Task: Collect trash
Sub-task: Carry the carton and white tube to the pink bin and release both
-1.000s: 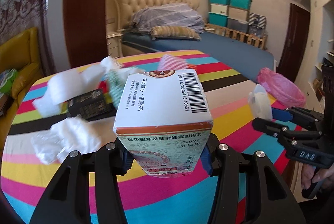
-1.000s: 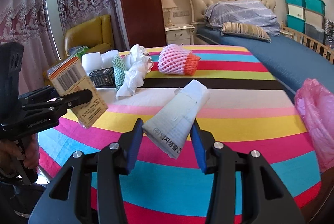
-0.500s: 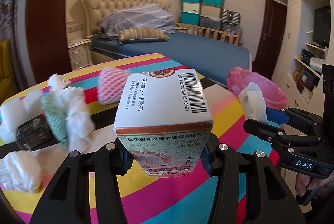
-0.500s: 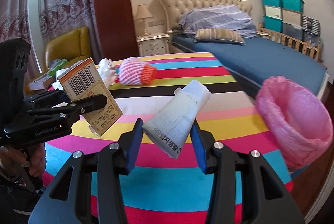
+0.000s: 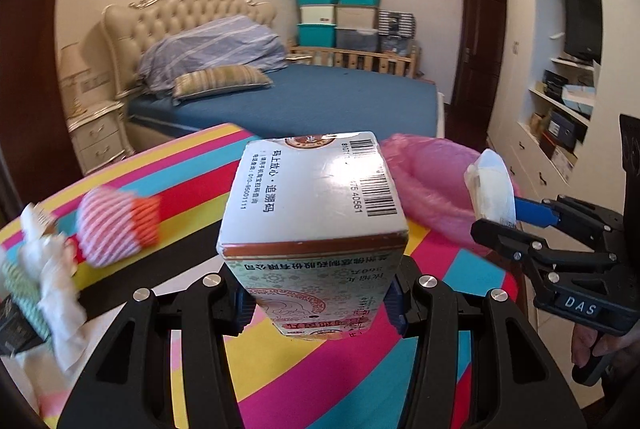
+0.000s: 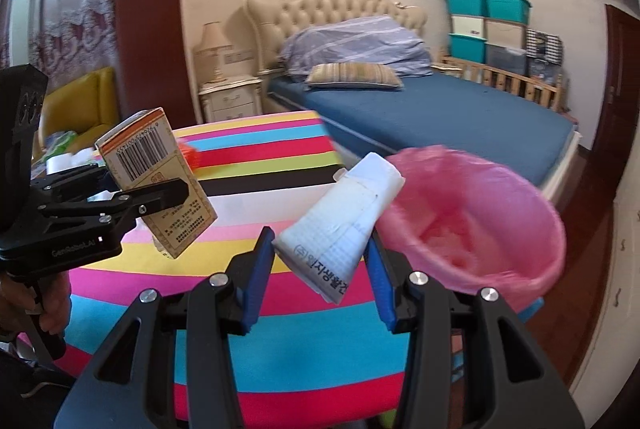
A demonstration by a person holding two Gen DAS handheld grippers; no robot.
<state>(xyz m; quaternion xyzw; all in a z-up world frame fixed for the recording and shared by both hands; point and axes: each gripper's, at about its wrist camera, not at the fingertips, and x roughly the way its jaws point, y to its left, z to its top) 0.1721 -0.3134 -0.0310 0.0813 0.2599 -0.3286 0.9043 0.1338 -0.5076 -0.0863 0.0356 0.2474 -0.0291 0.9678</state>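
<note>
My left gripper [image 5: 316, 299] is shut on a white and orange medicine box [image 5: 316, 205] with a barcode on top, held above the striped table [image 5: 200, 165]. The same box [image 6: 160, 185] shows at the left of the right wrist view. My right gripper [image 6: 320, 269] is shut on a white squeezed tube [image 6: 340, 221] with Korean print; that tube [image 5: 492, 189] appears at the right of the left wrist view. A bin lined with a pink bag [image 6: 476, 221] stands just beyond the table's right edge, close ahead of both grippers, and the pink bag [image 5: 432, 181] also shows behind the box.
A pink and orange foam fruit net [image 5: 116, 225], crumpled white tissues [image 5: 56, 269] and a green striped wrapper [image 5: 24, 289] lie on the table to the left. Behind stand a bed [image 6: 420, 109], a nightstand [image 6: 232, 101], a yellow armchair [image 6: 76, 109] and wall shelves [image 5: 560, 109].
Both grippers have swung right across the table with their loads. The pink bin has come from the far right edge to close ahead, while the tissues and foam net slid off to the left.
</note>
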